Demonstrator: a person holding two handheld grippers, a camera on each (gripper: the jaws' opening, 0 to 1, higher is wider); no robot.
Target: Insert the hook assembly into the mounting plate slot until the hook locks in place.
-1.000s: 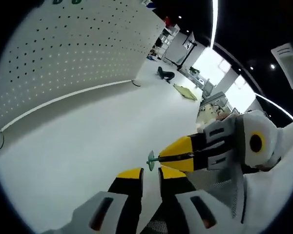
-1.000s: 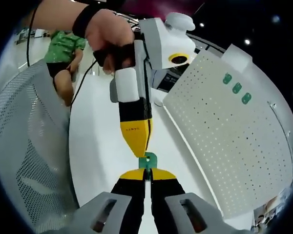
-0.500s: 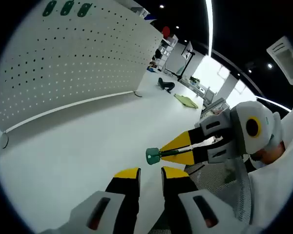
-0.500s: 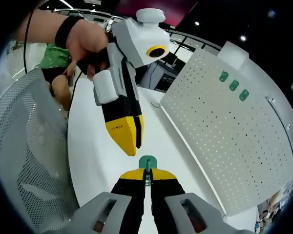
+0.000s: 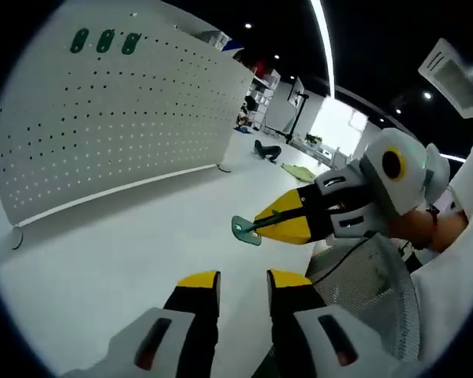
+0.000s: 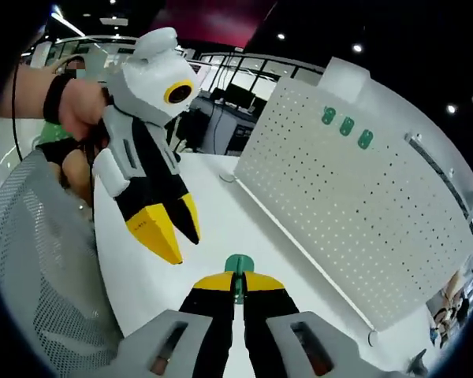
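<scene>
A white pegboard mounting plate (image 5: pixel 118 126) (image 6: pixel 355 213) stands upright on the white table, with three green hooks (image 5: pixel 105 41) (image 6: pixel 346 126) fixed near its top edge. My right gripper (image 6: pixel 238 282) is shut on a small green hook assembly (image 6: pixel 238 268), whose round end pokes out past the yellow fingertips. In the left gripper view that same gripper (image 5: pixel 256 228) comes in from the right, holding the green hook assembly (image 5: pixel 244 230) above the table. My left gripper (image 5: pixel 243 280) is open with nothing between its fingers; the right gripper view has it (image 6: pixel 177 235) off to the left, held by a person's hand.
The white table (image 5: pixel 102 244) runs between me and the pegboard. A grey mesh chair back (image 6: pixel 31 268) (image 5: pixel 370 291) stands at the table's near side. A small black clip (image 5: pixel 14 238) sits at the pegboard's foot. Office furniture lies far behind.
The two grippers have drawn apart: the left one has lifted off to the side of the hook, while the right one keeps hold of it. Both views have swung toward the pegboard.
</scene>
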